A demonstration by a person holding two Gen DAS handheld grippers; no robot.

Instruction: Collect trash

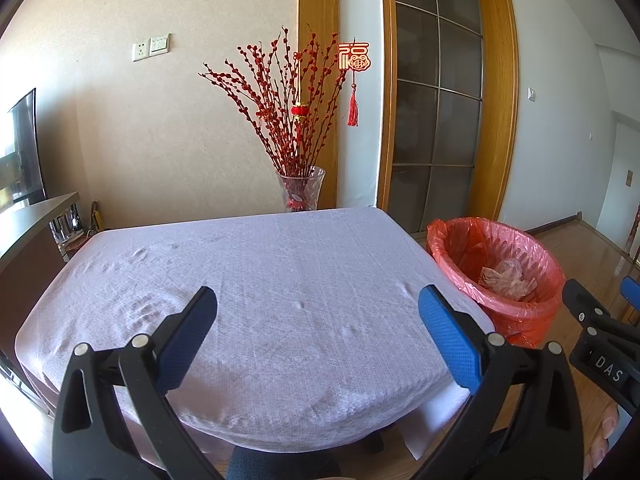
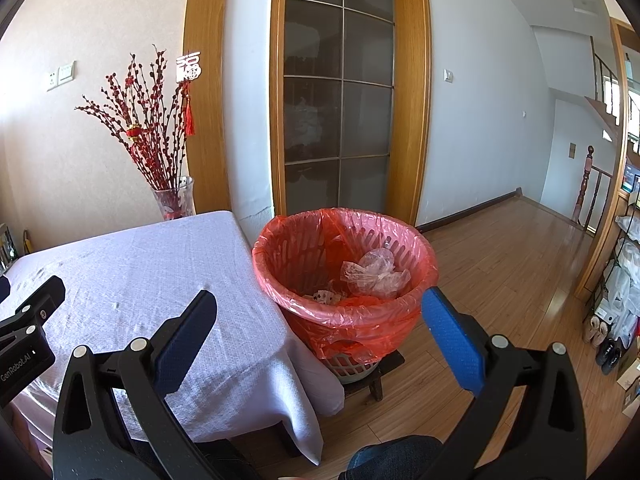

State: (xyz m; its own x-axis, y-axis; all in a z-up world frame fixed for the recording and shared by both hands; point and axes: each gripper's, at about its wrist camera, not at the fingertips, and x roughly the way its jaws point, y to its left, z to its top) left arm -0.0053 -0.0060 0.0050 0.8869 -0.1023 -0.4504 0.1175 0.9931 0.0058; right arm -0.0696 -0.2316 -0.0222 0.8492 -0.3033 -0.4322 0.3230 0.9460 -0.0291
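Note:
A waste basket lined with a red plastic bag point(image 2: 344, 312) stands on a low stool to the right of the table; it also shows in the left wrist view point(image 1: 516, 312). Crumpled clear plastic trash point(image 2: 376, 270) lies inside it, seen too in the left wrist view point(image 1: 506, 278). My left gripper point(image 1: 318, 336) is open and empty above the front of the table's white cloth point(image 1: 256, 280). My right gripper point(image 2: 320, 332) is open and empty, in front of the basket near the table's right edge.
A glass vase of red branches point(image 1: 300, 194) stands behind the table's far edge. A dark cabinet point(image 1: 28, 232) is at the left. A glass door point(image 2: 340, 92) is behind the basket. Wooden floor point(image 2: 500, 264) stretches right, with shelves and shoes point(image 2: 612, 336) at far right.

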